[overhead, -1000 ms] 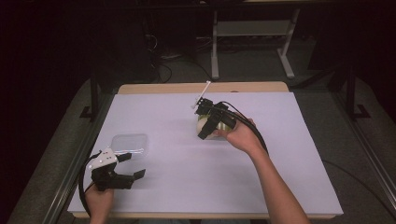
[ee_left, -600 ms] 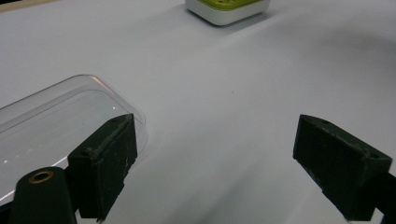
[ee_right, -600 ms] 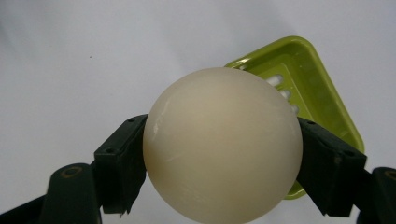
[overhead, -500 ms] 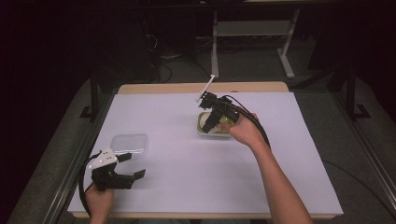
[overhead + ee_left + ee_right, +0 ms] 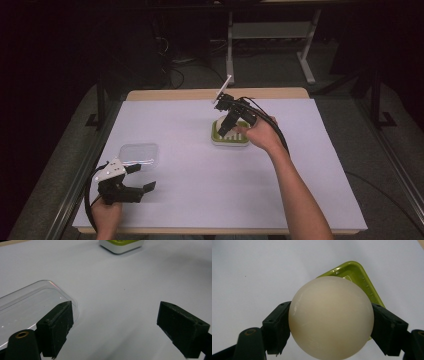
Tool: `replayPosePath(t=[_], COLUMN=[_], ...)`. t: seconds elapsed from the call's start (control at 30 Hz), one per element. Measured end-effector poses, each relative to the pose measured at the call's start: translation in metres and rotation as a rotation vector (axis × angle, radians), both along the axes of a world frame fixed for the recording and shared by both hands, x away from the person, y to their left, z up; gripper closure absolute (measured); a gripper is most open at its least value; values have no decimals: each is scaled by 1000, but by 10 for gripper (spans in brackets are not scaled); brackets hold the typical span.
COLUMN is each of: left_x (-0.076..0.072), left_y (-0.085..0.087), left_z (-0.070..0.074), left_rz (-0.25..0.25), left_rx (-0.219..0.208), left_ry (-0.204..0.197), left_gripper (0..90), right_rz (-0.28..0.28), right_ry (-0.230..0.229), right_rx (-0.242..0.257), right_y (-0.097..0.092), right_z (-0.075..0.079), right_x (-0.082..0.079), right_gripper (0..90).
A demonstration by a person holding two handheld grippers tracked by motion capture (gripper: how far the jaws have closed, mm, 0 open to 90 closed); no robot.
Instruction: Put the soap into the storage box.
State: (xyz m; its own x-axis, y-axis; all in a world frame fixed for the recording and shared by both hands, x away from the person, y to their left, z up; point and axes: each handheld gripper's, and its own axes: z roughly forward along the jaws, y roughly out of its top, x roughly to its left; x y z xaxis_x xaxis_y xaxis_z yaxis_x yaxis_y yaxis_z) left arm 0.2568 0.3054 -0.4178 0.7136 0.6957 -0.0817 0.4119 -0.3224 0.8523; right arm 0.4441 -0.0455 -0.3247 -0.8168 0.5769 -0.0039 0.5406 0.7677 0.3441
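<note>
A: Far left, near edge: left gripper (image 5: 134,184) resting low on the table (image 5: 180,150), jaws spread wide, nothing between them; same spot as a second ago.
B: Agreed; just beyond it, clear lid (image 5: 139,154) lying flat, apart from the jaws; in the left gripper view lid (image 5: 30,305) passing behind the left jaw, no contact that can be made out.

A: Moving right: tray (image 5: 229,136), white with a green inside, toward the middle of the table; partly covered by the gripper above.
B: And right gripper (image 5: 226,126) over it, pinching a ball (image 5: 331,317); jaws pressed on both flanks, ball cream and smooth; tray (image 5: 359,277) showing right behind the ball in the right gripper view.

A: Changed how?
B: A second ago, gripper farther back and higher, tray hidden under the hand; now drawn nearer and tipped down over the tray, tray's near rim uncovered.

A: Meaning for the work?
B: Probably lowering the ball into the tray; release not yet made; whether touching the tray floor, impossible to tell.

A: Next, then?
B: Likely set down, part the jaws, back off; lid waiting at left, perhaps for closing afterward; round ball apt to roll if dropped from height.
</note>
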Motion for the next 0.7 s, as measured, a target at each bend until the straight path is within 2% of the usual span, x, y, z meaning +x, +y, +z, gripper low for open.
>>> replayPosePath(t=[0.4, 0.7], left_x=[0, 0], left_y=[0, 0], left_z=[0, 0], left_rz=[3, 2], left_rx=[-7, -5], left_ry=[1, 1], left_gripper=[128, 129], right_rz=[-30, -42], right_ry=[16, 11], right_rx=[0, -3], right_y=[-4, -6], right_z=[-8, -13], right_x=[12, 18], right_gripper=[233, 232])
